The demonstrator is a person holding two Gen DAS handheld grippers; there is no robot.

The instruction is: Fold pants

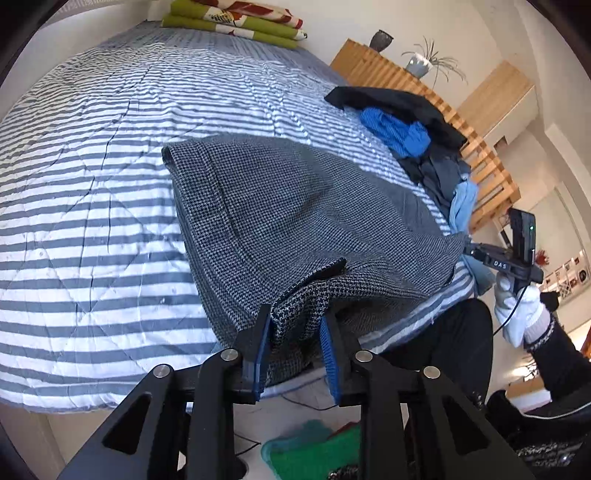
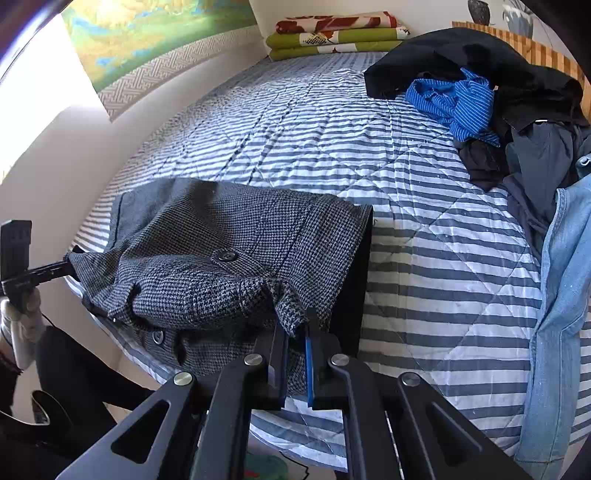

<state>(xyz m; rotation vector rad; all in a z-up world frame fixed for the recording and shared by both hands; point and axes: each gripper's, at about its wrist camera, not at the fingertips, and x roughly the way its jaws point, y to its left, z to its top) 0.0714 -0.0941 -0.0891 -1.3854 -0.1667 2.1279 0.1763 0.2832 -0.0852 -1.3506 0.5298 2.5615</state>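
Observation:
Grey houndstooth pants (image 1: 295,206) lie folded on the near edge of the striped bed cover (image 1: 92,221), with the front part lifted off it. My left gripper (image 1: 297,325) is shut on a bunched corner of the cloth at the bed's edge. In the right wrist view the pants (image 2: 221,229) show two buttons, and my right gripper (image 2: 295,328) is shut on a raised fold of the cloth near their right side. A white-gloved hand (image 1: 517,310) holds the right tool at the far corner of the pants.
A heap of dark, blue and denim clothes (image 2: 480,92) fills the bed's right side along a wooden slatted headboard (image 1: 461,122). A folded green and red blanket (image 2: 336,33) lies at the far end. Something green (image 1: 314,454) is on the floor below.

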